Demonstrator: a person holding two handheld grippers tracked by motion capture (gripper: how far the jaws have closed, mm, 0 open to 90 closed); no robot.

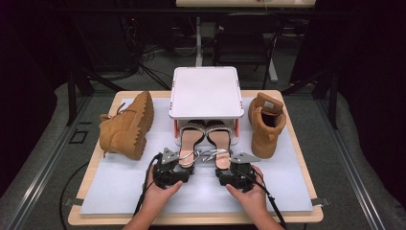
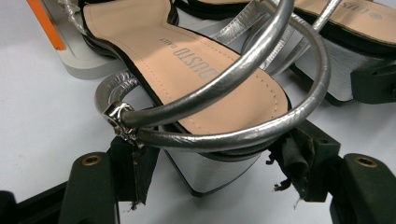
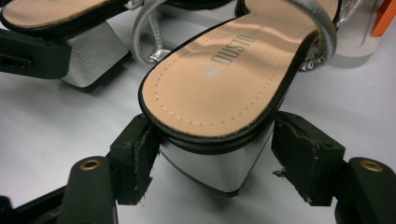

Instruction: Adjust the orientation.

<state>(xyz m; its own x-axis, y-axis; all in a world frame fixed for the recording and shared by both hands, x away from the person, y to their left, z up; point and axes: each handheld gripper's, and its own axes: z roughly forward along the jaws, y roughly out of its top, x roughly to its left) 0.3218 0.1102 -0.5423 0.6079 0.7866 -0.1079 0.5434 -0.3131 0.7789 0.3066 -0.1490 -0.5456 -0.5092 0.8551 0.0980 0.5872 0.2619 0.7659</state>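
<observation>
A pair of silver-strapped sandals with tan insoles lies toe-first under a white shoe rack (image 1: 206, 91). The left sandal (image 1: 191, 139) (image 2: 201, 74) has its silver block heel between my left gripper's (image 1: 184, 160) (image 2: 215, 168) jaws, pads pressed to the heel's sides. In the same way my right gripper (image 1: 224, 163) (image 3: 212, 158) is shut on the right sandal's (image 1: 221, 139) (image 3: 224, 79) heel. Both heels rest on the white mat (image 1: 143, 187). The toes are hidden beneath the rack.
A tan boot (image 1: 127, 127) lies on its side left of the rack. Its mate (image 1: 265, 127) stands upright to the right. The rack's orange-and-white leg (image 2: 56, 42) stands close by the left sandal. The mat's front strip lies bare behind my hands.
</observation>
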